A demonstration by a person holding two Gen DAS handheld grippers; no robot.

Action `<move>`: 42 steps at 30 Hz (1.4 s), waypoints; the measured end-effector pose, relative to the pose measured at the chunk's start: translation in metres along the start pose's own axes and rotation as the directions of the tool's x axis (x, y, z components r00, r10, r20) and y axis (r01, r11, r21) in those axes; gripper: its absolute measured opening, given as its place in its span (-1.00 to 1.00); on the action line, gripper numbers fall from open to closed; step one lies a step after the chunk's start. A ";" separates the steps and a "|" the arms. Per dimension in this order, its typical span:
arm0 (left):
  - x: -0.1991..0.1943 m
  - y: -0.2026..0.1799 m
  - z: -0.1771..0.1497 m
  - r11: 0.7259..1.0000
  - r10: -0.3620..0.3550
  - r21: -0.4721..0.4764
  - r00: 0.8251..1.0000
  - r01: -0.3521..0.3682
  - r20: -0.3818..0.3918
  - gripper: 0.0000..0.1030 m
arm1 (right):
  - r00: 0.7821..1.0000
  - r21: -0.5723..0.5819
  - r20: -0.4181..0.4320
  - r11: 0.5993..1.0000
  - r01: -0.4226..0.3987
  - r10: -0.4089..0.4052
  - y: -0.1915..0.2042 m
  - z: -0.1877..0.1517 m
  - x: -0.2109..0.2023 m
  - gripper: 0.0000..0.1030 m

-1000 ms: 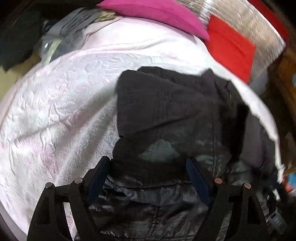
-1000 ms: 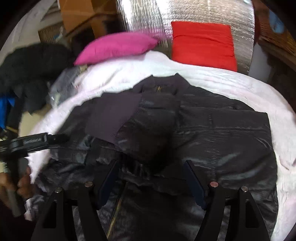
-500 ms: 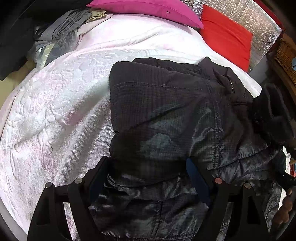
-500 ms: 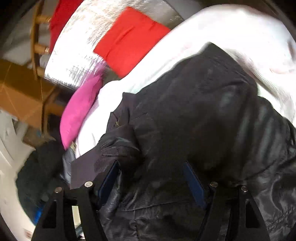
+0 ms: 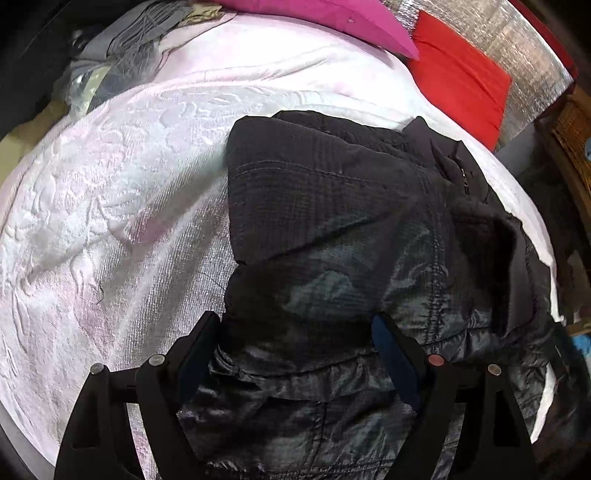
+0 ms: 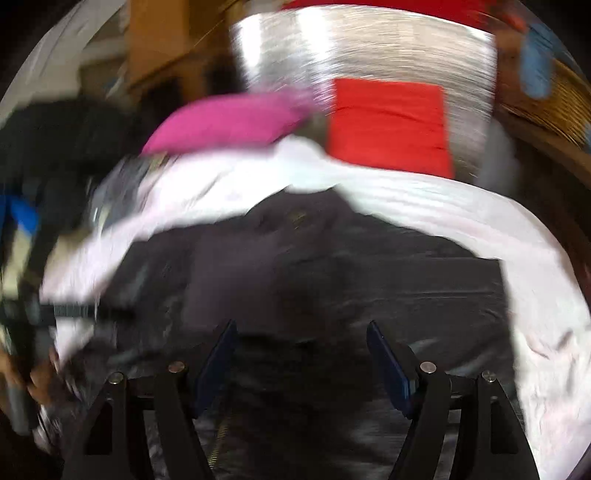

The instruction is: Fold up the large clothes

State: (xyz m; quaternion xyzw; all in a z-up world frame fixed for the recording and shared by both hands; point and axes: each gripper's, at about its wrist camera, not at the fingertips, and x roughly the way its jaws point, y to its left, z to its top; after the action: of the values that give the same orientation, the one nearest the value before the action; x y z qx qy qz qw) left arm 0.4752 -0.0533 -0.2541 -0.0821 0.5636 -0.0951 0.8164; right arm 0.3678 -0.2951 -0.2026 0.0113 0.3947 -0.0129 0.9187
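Observation:
A black quilted jacket lies on a white and pink blanket on a bed. Its left side is folded in, and a dark furry part rests on its right side. My left gripper points down over the jacket's shiny lower part, jaws wide apart with fabric below them. The right wrist view is blurred by motion. There the jacket spreads across the blanket, and my right gripper stands open above its lower middle, pads apart.
A pink pillow and a red pillow lean on a silver foil backing at the bed's head. Grey clothes are piled at the far left. A hand shows at the right view's left edge.
The furry part has come to rest on the jacket's right side. The right view swung to the right side and back toward the pillows, now blurred. The left gripper stayed over the same spot.

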 end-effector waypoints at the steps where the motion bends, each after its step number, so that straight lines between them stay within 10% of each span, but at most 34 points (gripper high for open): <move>1: 0.000 0.001 0.000 1.000 -0.006 -0.005 1.000 0.006 -0.003 0.63 | 1.000 -0.044 -0.011 0.999 -0.019 0.018 0.018 0.003 0.005 0.48; 10: -0.013 0.019 0.001 1.000 -0.025 -0.019 1.000 0.025 0.008 0.63 | 0.977 -0.161 -0.061 0.968 0.194 -0.206 0.052 0.023 0.062 0.53; 16: -0.015 0.018 -0.002 1.000 -0.025 -0.011 1.000 0.025 0.007 0.63 | 0.960 0.275 0.012 0.924 0.266 -0.280 -0.070 0.025 0.009 0.53; 21: -0.013 0.006 -0.003 1.000 -0.015 0.010 1.000 0.015 0.012 0.63 | 0.997 0.627 0.063 0.776 -0.066 0.034 -0.179 -0.005 -0.016 0.57; 31: -0.027 -0.014 -0.002 0.996 0.030 0.075 0.991 -0.040 0.132 0.63 | 0.913 0.821 0.190 0.452 -0.349 0.361 -0.215 -0.047 0.019 0.54; 42: -0.015 -0.015 0.000 0.993 0.074 0.086 0.991 -0.084 0.116 0.63 | 0.956 0.844 0.097 0.485 -0.227 0.278 -0.216 -0.033 0.053 0.09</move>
State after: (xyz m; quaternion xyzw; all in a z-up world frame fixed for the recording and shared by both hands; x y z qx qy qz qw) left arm 0.4687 -0.0637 -0.2369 -0.0280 0.5146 -0.0834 0.8529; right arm 0.3737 -0.5105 -0.2658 0.5141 0.3561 -0.0677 0.7774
